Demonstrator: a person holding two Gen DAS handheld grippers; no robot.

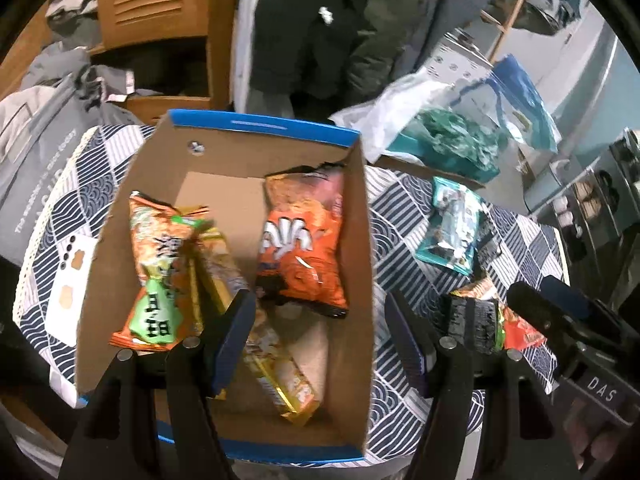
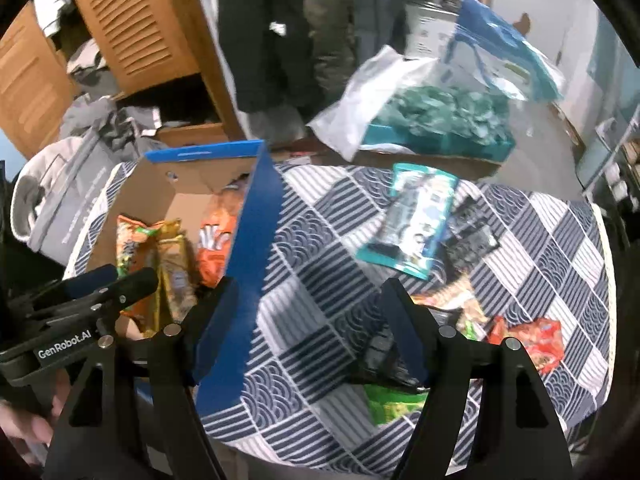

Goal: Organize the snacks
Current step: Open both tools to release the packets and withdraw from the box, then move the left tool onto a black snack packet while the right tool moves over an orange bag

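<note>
Your left hand-held gripper (image 1: pixel 320 336) hung with its fingers spread wide and nothing between them, over the near end of the cardboard box (image 1: pixel 362 264) at centre frame. Inside lay an orange chip bag (image 1: pixel 304 240), an orange-and-green packet (image 1: pixel 160 272) to its left and a gold-wrapped snack (image 1: pixel 284 380) lower down. Your right hand-held gripper (image 2: pixel 310 328) was likewise spread and empty, above the checked worktop (image 2: pixel 320 240) just right of the box's blue wall. A teal packet (image 2: pixel 412 220) lay upper right; a red packet (image 2: pixel 536 340) and a green packet (image 2: pixel 394 402) lay lower right.
</note>
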